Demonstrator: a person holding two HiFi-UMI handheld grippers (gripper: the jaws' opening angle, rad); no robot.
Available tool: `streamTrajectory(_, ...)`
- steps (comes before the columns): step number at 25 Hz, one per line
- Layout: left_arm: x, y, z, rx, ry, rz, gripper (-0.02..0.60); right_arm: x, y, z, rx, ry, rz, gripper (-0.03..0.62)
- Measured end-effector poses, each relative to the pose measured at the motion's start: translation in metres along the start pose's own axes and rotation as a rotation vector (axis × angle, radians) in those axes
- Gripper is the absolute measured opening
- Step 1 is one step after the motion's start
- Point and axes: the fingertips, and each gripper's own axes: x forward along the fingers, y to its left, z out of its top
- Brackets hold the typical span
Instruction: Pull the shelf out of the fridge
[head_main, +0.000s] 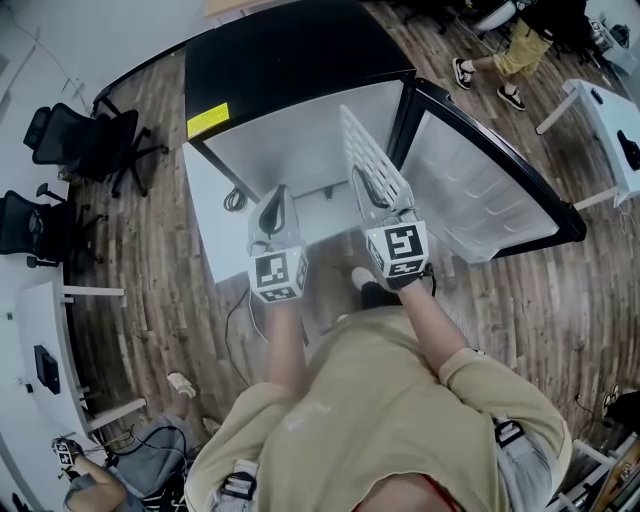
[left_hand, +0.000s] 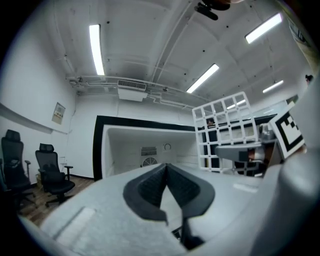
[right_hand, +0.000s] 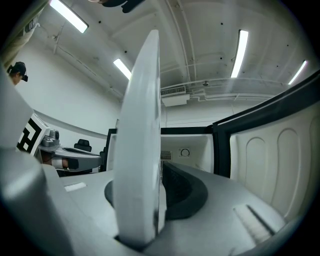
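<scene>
**Jaws: right gripper (right_hand: 152, 186) pinching the shelf (right_hand: 140, 125); left gripper (left_hand: 166, 168) closed on nothing**

The right jaws are standing narrow, their pads pressing on the near rim of the white grid shelf, which is running straight up between them in the right gripper view. The left jaws are meeting at their tips with nothing between them; that gripper is hovering just beside the right one, at my eleven o'clock, touching neither shelf nor fridge (head_main: 300, 60).

The fridge is sitting at my twelve o'clock with its door (head_main: 490, 195) swung wide toward two o'clock. The shelf is standing on edge rather than lying flat, reaching from the right gripper toward one o'clock in front of the open cavity; whether its far end is fully clear of the mouth I cannot tell from here.

I am judging this as the closing part of the pull; the shelf is looking free of its rails and mostly outside.

The next move is calling for a straight draw toward six o'clock, with the grid tilted away from the door liner at two o'clock; the single pinch on one rim may let the shelf swing, so I am thinking the left gripper should be opening and taking the rim at its side before any setting down.
</scene>
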Motion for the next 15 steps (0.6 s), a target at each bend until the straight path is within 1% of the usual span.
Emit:
streamTrajectory(10,0.010,-0.019,-0.005,-0.008,0.015,-0.033,0.000,-0.006,-0.016,-0.004,0.018,0.010,-0.022,0.080)
streamTrajectory(15,0.011,-0.020,-0.010,-0.013,0.037,-0.029,0.000,-0.005,-0.021,-0.007,0.059,0.009,-0.016,0.080)
